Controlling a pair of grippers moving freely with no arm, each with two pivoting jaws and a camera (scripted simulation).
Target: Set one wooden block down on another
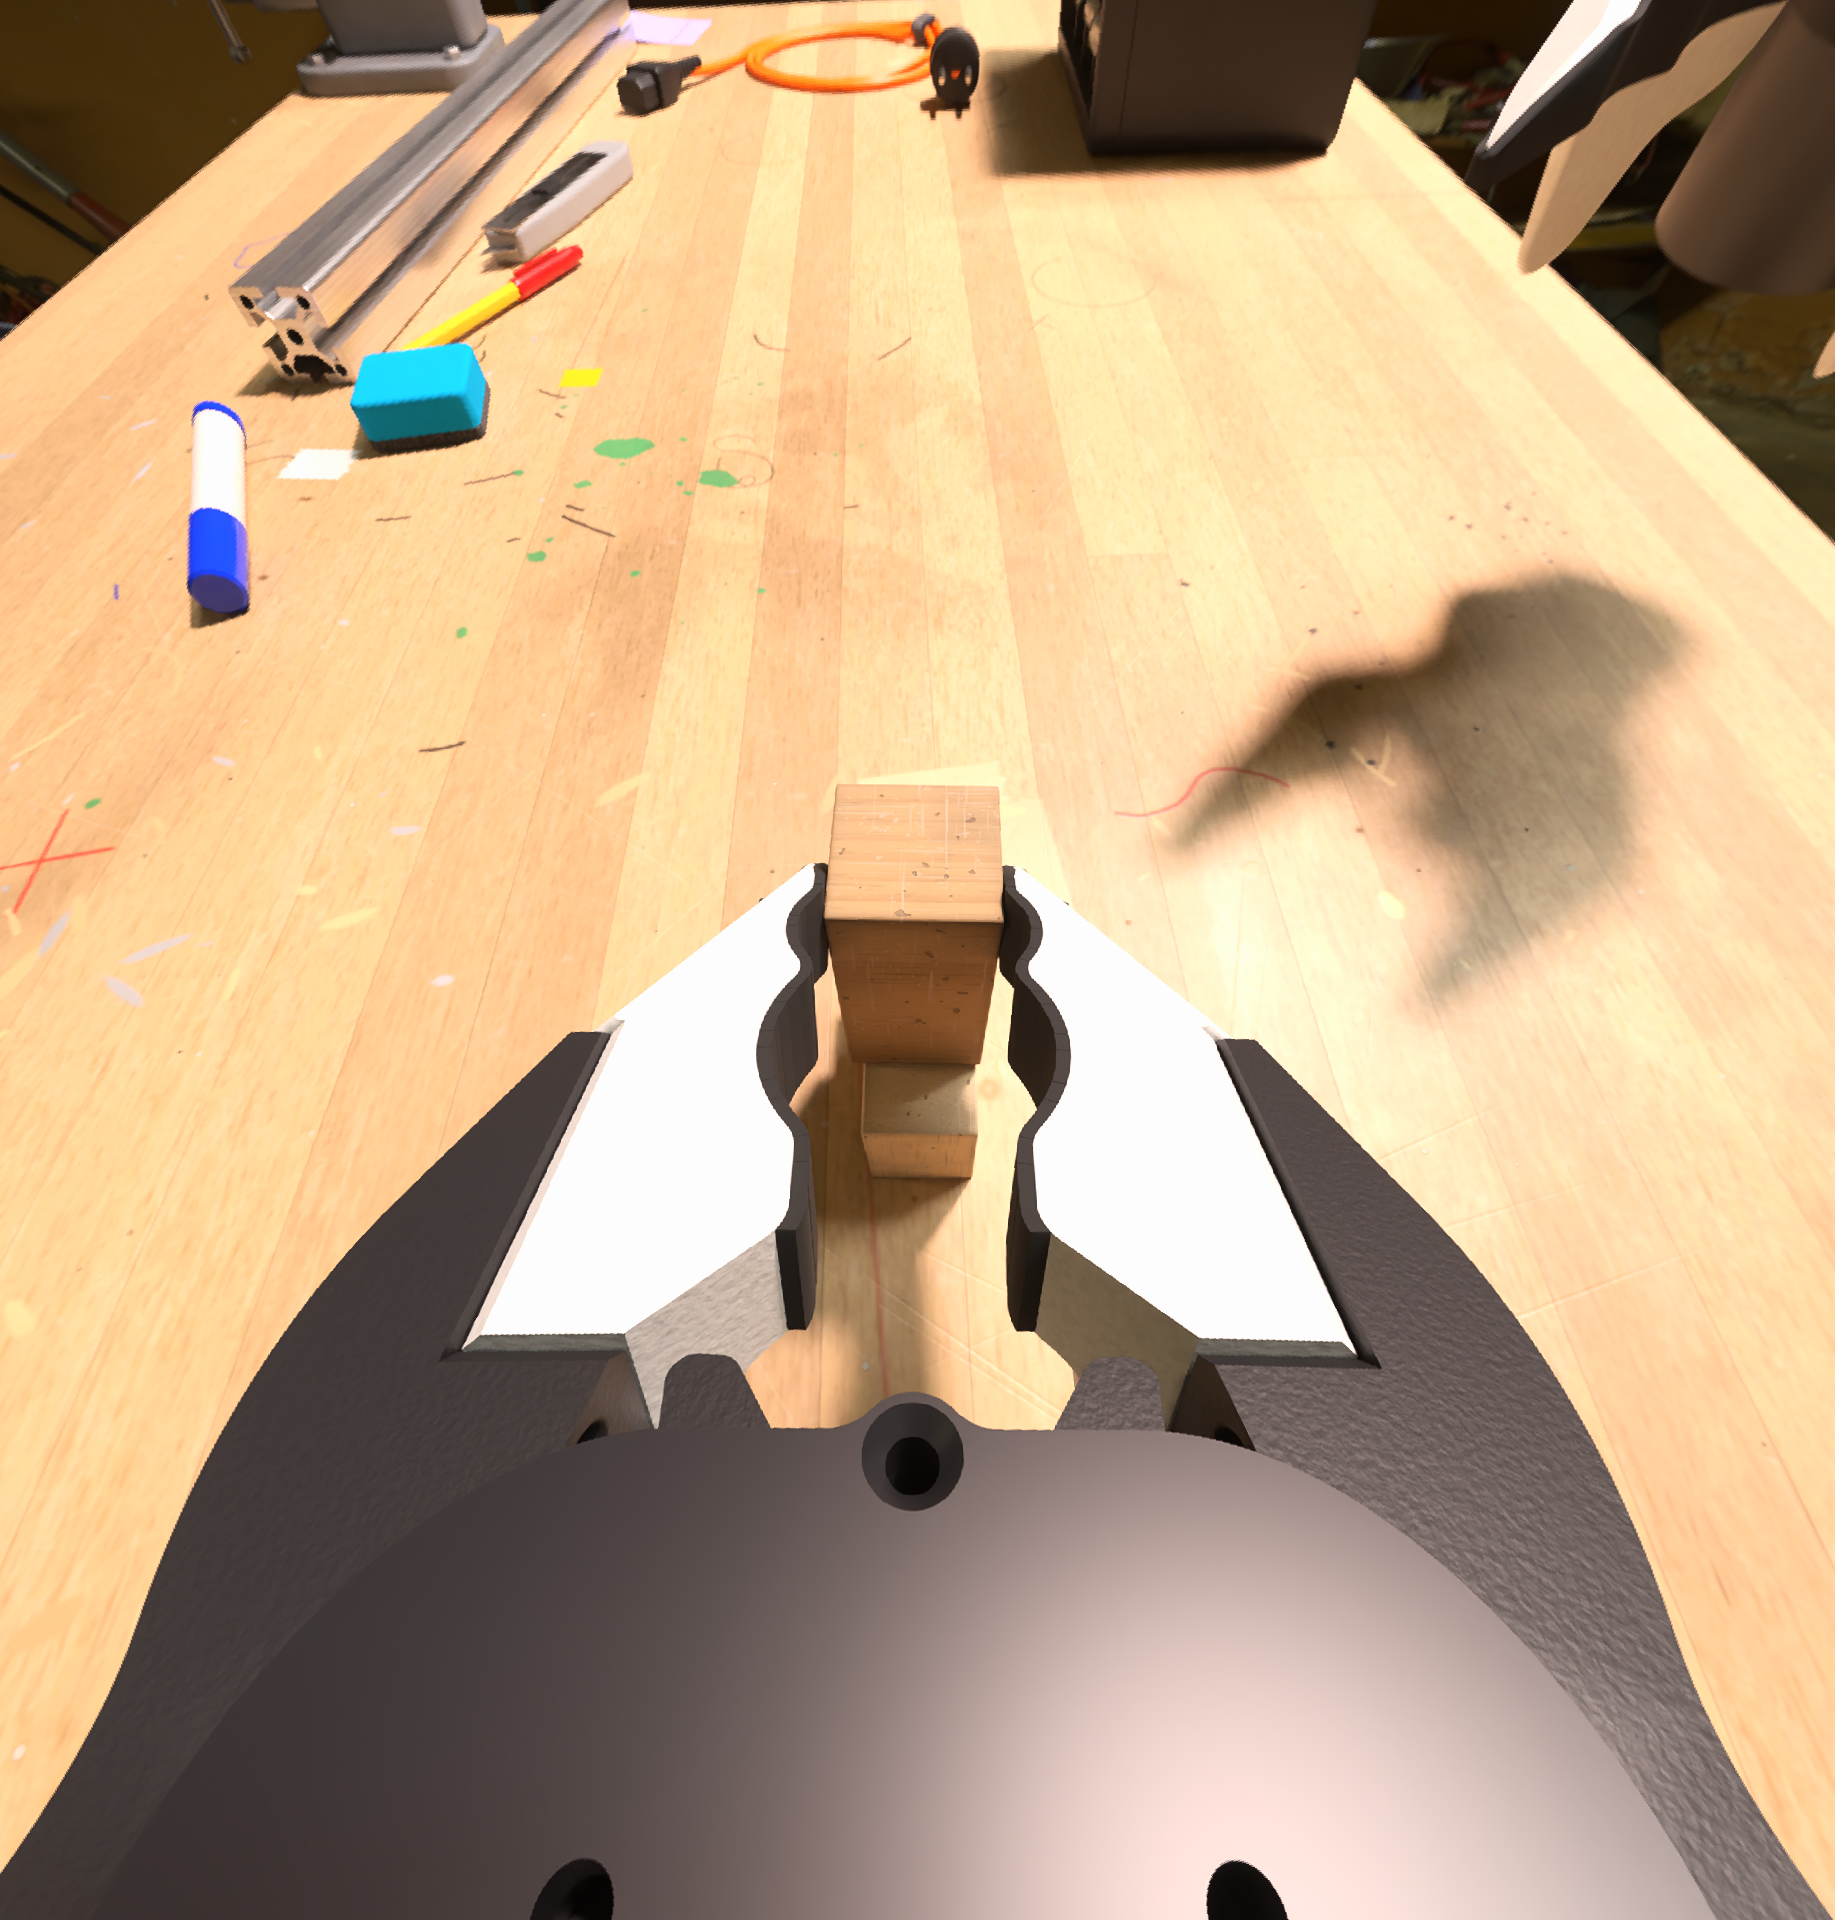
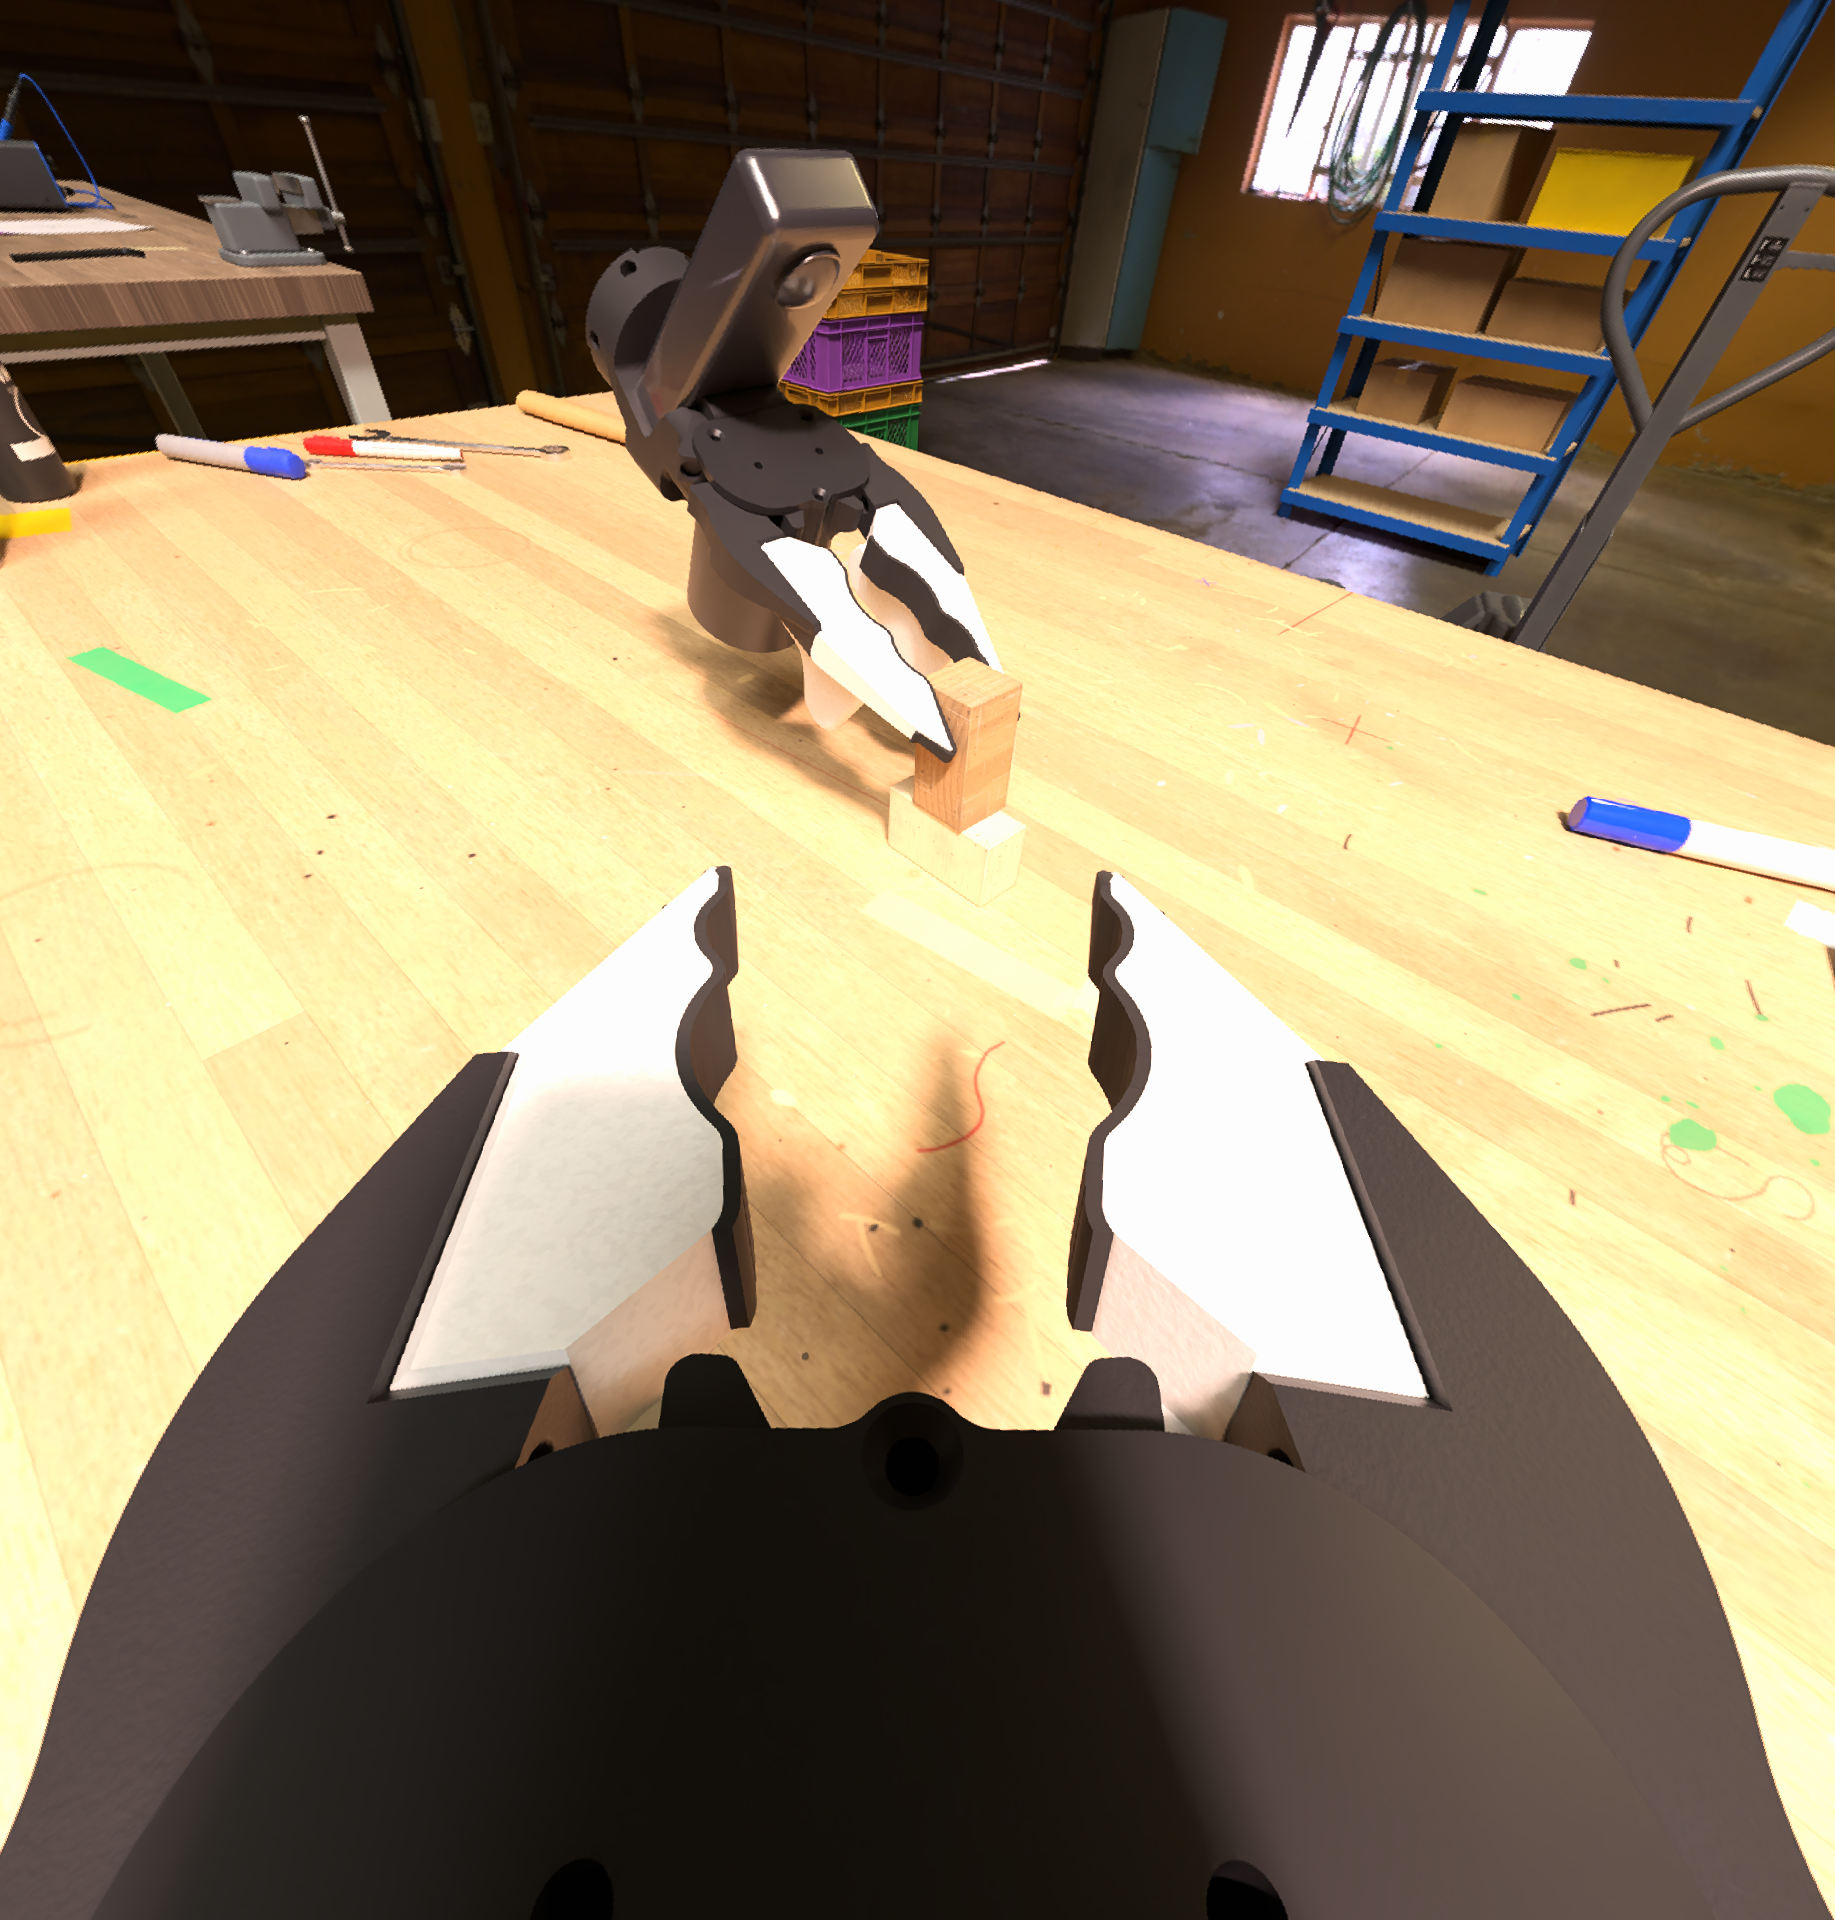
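Note:
My left gripper [image 1: 913,883] is shut on a tall darker wooden block [image 1: 913,935], held upright by its upper part. Its lower end stands on or just over a paler, smaller wooden block [image 1: 918,1127] that lies on the workbench; I cannot tell whether they touch. In the right wrist view the left gripper [image 2: 954,707] shows farther off with the tall block [image 2: 970,748] over the pale block [image 2: 960,852]. My right gripper [image 2: 913,883] is open and empty, hovering above the bench short of the blocks. It also shows at the top right of the left wrist view [image 1: 1702,177].
On the wooden workbench [image 1: 1204,520] lie a blue-capped marker [image 1: 217,509], a cyan eraser [image 1: 419,395], an aluminium rail [image 1: 393,218], a red and yellow pen [image 1: 508,296], an orange cable [image 1: 830,57] and a dark box [image 1: 1204,73]. The bench's right edge [image 2: 1515,644] is near.

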